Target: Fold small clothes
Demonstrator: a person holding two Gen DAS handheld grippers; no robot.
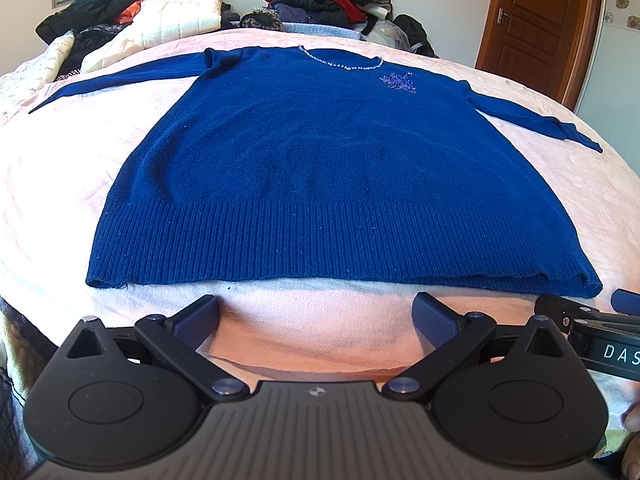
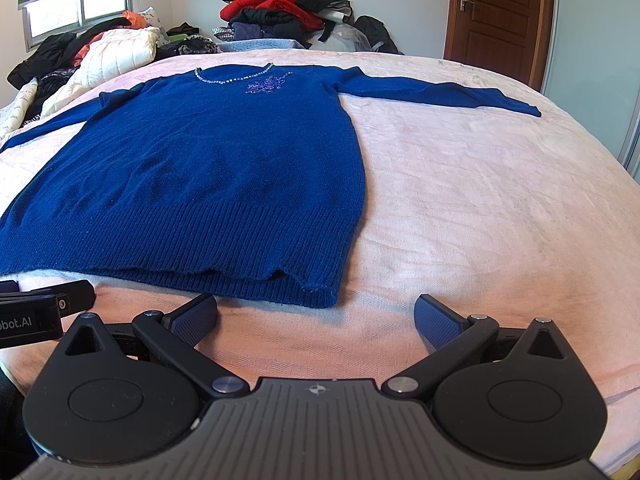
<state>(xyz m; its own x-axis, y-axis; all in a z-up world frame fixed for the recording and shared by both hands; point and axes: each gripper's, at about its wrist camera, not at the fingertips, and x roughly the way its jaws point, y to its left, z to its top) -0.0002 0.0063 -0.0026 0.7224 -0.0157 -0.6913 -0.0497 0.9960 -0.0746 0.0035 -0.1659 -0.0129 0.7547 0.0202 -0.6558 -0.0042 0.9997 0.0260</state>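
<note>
Blue sweater (image 1: 320, 160) flat on bed (image 1: 60, 184), both jaws spread

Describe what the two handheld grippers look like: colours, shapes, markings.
Both the left gripper and the right gripper have matte black bodies with two round lobes, black linkage arms on silver pivot pins, and blue textured finger pads. A ribbed grey centre plate carries a small star-like emblem. White lettering marks their sides. No cables show.

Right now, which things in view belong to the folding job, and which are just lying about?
Part of the job:
blue sweater, spread flat on the bed
left gripper, open
right gripper, open

Just lying about:
clothes pile at the far edge
white quilted jacket
door
window
</note>
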